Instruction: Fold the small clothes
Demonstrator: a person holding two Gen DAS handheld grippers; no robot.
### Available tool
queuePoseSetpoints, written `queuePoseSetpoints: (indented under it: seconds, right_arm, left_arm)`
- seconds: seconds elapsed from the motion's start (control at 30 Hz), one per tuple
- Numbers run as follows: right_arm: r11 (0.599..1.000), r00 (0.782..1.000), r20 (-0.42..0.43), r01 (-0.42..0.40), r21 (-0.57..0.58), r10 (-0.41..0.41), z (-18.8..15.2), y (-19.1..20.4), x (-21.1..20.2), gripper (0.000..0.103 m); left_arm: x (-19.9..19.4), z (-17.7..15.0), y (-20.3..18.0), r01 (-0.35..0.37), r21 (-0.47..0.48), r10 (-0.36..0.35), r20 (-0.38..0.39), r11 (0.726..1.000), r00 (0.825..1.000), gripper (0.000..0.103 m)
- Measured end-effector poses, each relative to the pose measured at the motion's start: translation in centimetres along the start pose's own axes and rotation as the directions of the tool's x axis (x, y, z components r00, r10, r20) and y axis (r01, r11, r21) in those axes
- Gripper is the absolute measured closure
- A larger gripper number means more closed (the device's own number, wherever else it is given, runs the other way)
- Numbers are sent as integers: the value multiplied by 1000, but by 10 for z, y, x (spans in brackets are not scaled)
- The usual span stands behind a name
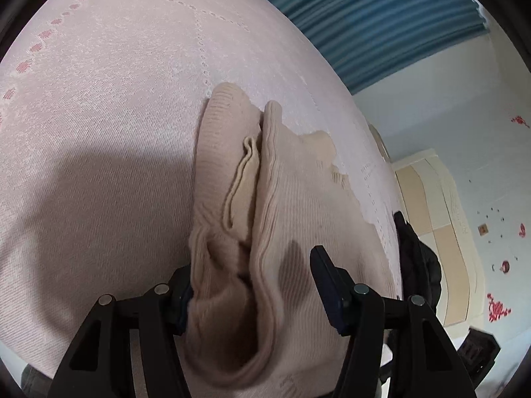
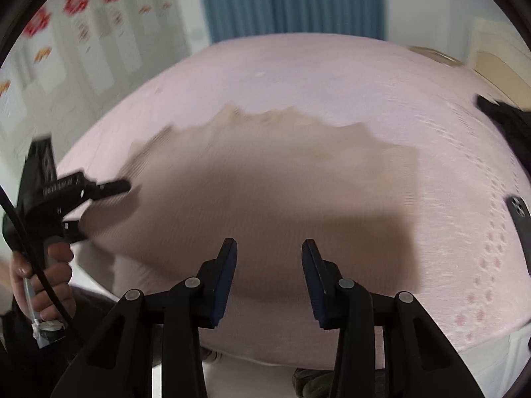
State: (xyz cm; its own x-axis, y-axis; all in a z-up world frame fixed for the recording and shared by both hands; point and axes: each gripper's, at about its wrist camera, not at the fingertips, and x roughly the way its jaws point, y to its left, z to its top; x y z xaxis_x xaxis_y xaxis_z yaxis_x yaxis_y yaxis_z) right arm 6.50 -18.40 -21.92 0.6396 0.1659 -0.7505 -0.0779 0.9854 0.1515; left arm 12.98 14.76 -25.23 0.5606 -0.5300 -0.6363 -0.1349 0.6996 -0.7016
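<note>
On pink bedspread [image 2: 431, 132], beige knit garment [image 2: 265, 172] lying crosswise, scalloped hem far side

Right wrist view: I'm getting motion smear; the beige knit garment [image 2: 265, 179] has soft edges, its ribbing unreadable.
Left gripper [image 1: 255, 285]: one finger is buried behind the garment's bunched folds.
Garment's near end: cut off by the left view's bottom edge.
Wall decorations [image 2: 76, 3] beyond garment: red blurs.
</note>
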Motion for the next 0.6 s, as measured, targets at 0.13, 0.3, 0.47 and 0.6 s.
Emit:
queuePoseSetpoints:
  seconds: [0.13, 0.3, 0.47, 0.6]
  right_arm:
    - [993, 999, 41, 29, 115, -34, -7, -44, -21, 63]
    - [979, 994, 68, 68, 194, -82, -20, -84, -45, 63]
    - [968, 988, 104, 86, 235, -113, -22, -110, -62, 63]
    - [959, 978, 118, 136, 250, -169, -28, -133, -85, 63]
  left_arm:
    - [-2, 3, 0, -64, -35, 65, 47, 997, 997, 81]
    - [-14, 6, -33, -145, 5, 144, 90, 989, 985, 84]
    - [-20, 8, -101, -302, 128, 281, 157, 945, 947, 85]
    - [-18, -4, -168, -396, 248, 348, 219, 884, 912, 85]
